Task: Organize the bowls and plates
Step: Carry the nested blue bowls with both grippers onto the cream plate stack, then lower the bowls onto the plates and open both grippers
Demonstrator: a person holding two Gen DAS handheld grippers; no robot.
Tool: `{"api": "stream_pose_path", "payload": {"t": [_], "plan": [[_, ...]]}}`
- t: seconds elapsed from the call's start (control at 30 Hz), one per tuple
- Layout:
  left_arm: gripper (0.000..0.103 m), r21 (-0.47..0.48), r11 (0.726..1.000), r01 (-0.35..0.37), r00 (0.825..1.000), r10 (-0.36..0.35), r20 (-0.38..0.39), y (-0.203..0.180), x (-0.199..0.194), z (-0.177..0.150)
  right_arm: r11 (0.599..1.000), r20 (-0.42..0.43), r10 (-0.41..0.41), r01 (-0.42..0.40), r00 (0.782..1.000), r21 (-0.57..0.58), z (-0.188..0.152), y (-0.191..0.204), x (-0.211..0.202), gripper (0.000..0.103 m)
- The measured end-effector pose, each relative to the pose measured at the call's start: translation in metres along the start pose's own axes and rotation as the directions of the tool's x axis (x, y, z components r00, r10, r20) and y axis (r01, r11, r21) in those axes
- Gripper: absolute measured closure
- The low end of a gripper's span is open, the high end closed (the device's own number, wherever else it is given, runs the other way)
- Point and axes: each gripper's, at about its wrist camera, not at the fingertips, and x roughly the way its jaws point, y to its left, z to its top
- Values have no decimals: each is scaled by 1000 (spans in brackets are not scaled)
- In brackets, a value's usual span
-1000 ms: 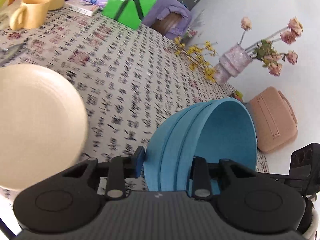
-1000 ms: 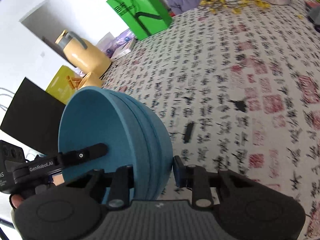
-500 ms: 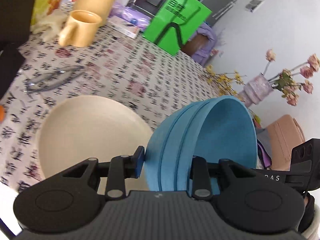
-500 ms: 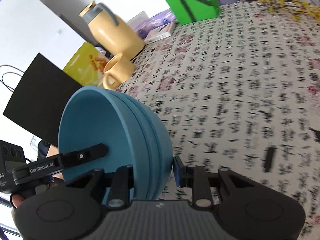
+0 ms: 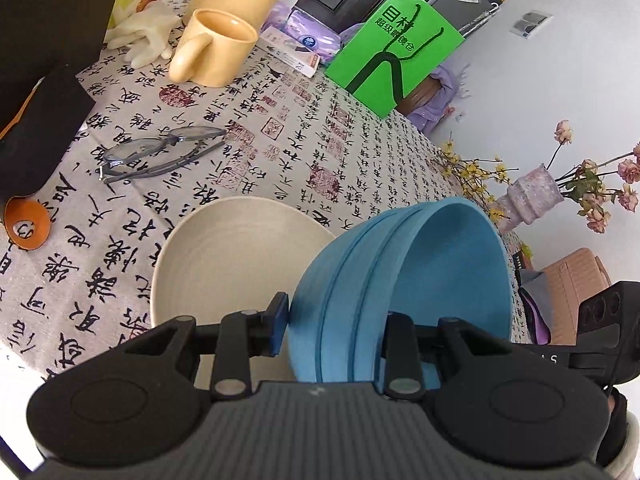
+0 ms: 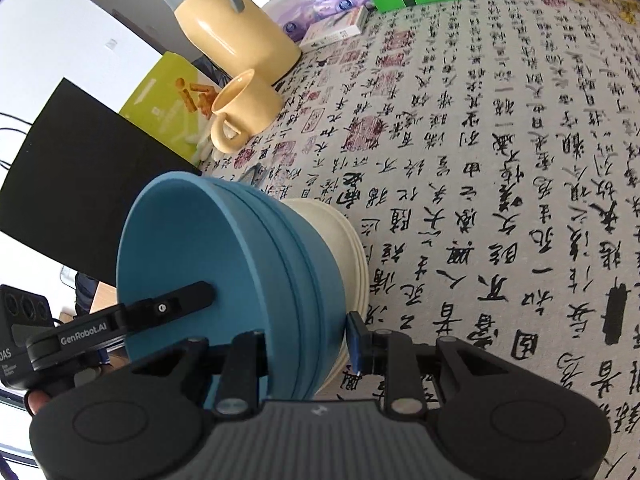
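A stack of blue bowls (image 5: 400, 280) is held between both grippers, tilted, just above a stack of cream bowls (image 5: 236, 256) on the tablecloth. My left gripper (image 5: 334, 326) is shut on the near rim of the blue bowls. My right gripper (image 6: 308, 340) is shut on the opposite rim of the blue bowls (image 6: 224, 276). The cream bowls (image 6: 344, 240) show behind and under the blue stack in the right wrist view. The other gripper's finger (image 6: 168, 306) reaches inside the blue bowl.
A yellow mug (image 5: 216, 46), a yellow jug (image 6: 228, 28), glasses (image 5: 160, 152), a white glove (image 5: 140, 36), a green bag (image 5: 394, 48), a black board (image 6: 80, 184), an orange spoon (image 5: 26, 222) and a vase of flowers (image 5: 536, 196) are around the table.
Both grippers carried the blue bowls toward the cream bowls, which now lie directly under and ahead of the blue stack. The grips have not changed.
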Motion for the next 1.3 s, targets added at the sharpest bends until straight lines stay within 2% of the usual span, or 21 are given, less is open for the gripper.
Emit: {"api": "stream_pose_path", "payload": {"t": [0.43, 0.53, 0.67, 0.87, 1.0, 1.1, 1.3], "plan": [[71, -39, 999, -24, 999, 25, 30, 29, -13, 11, 1000, -61, 30, -30, 998, 5, 15, 20, 33, 77], [66, -32, 999, -6, 999, 7, 35, 34, -13, 14, 999, -71, 46, -45, 996, 19, 18, 21, 40, 75], [50, -20, 1000, 0, 1000, 0, 27, 36, -9, 15, 997, -66, 64, -62, 996, 36, 23, 20, 47, 71], [48, 28, 1000, -3, 999, 2, 41, 28, -17, 13, 998, -99, 62, -59, 993, 27, 24, 26, 51, 67], [44, 16, 1000, 8, 999, -9, 46, 31, -20, 13, 997, -100, 67, -64, 993, 33, 22, 27, 51, 65], [43, 17, 1000, 5, 999, -6, 49, 30, -21, 12, 998, -72, 62, -62, 995, 11, 21, 32, 44, 55], [42, 47, 999, 13, 998, -16, 54, 21, -26, 7, 999, -76, 40, -41, 996, -7, 13, 35, 38, 55]]}}
